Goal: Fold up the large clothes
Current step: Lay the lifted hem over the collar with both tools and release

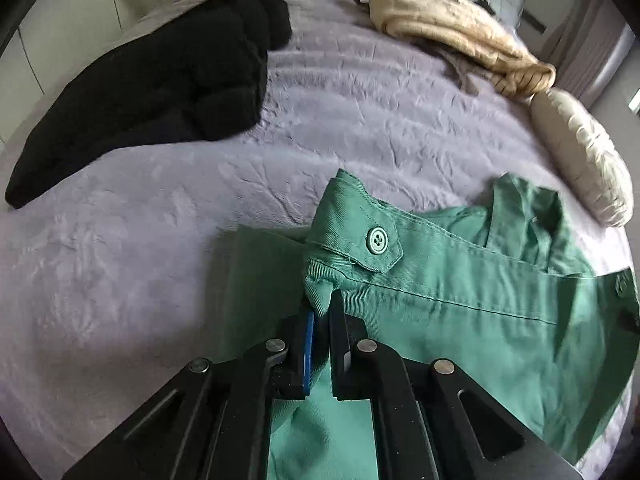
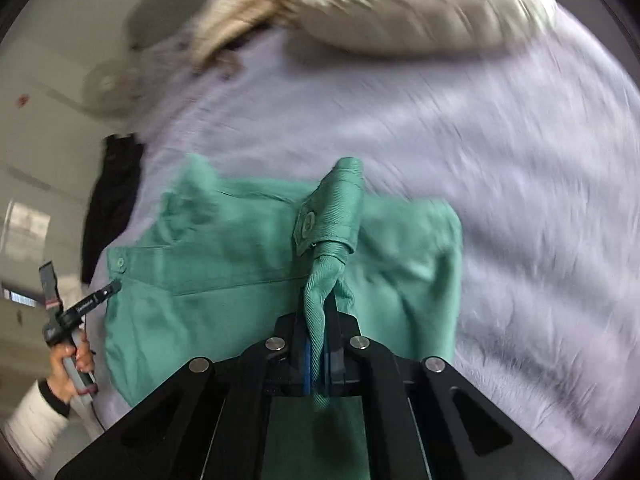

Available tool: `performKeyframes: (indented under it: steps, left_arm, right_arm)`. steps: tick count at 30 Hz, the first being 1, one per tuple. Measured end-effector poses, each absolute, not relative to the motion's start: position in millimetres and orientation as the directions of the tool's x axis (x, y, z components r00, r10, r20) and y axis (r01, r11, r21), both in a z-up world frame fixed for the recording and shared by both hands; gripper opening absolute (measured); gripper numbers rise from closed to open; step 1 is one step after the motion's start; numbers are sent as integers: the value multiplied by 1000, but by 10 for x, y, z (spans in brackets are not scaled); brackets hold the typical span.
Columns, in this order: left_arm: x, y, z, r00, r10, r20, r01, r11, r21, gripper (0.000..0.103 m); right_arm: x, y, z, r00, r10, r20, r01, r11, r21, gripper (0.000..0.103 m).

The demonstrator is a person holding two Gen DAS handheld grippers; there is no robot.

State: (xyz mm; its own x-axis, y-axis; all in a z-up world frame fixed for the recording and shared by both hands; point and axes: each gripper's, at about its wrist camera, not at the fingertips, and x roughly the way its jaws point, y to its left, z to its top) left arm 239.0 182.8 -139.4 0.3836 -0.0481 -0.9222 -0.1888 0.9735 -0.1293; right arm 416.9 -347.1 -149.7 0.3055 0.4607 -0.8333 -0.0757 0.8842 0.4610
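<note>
A green jacket (image 1: 460,304) with green buttons lies partly folded on the lilac bed cover (image 1: 140,240). My left gripper (image 1: 322,312) is shut on a fold of its cloth just below a buttoned tab (image 1: 376,240). In the right wrist view the green jacket (image 2: 240,256) spreads left of centre. My right gripper (image 2: 320,320) is shut on a twisted strip of the jacket below a buttoned cuff (image 2: 332,208), lifting it off the bed. The left gripper (image 2: 102,294), held in a hand, shows at the jacket's left edge.
A black garment (image 1: 160,84) lies at the far left of the bed and a cream knitted one (image 1: 460,32) at the far right. A white pillow (image 1: 584,156) lies near the right edge. A fan (image 2: 108,88) stands beyond the bed (image 2: 520,200).
</note>
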Motion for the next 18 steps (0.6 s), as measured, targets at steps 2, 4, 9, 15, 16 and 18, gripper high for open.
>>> performKeyframes:
  steps: [2,4,9,15,16,18]
  left_arm:
    - [2370,1898,-1419,376,-38,-926,-204,971,-123,7]
    - [2379,1976,-1540,342,12,-939,-247,966,-77,7]
    - [2278,2141,-1592,312,51,-949,-334,941,-60,8]
    - [1910,2208,-1358,279,22,-960,-287,956,-61,8]
    - [1837,2224,-1345,274,11,-962,-285,956,-71,8]
    - [1667,2257,-1341,260,-6,-966,-283,956,-82,8]
  right_arm:
    - [4231,-3468,-1434,318,465,-826,-90,882,462,4]
    - [4333,-3495,-1523,314,459,-831,-62,883,465,4]
    - [4417,-3518,-2011,233,404,-885,51,903,426,7]
    - [4116,-3791,-1777,253,396,-883,128,891,436,56]
    - [3973,-3849,-1681,273,417,-867,133,876,463,64]
    - [3701,-3916,-1547,291,461,-839,140,846,514,65]
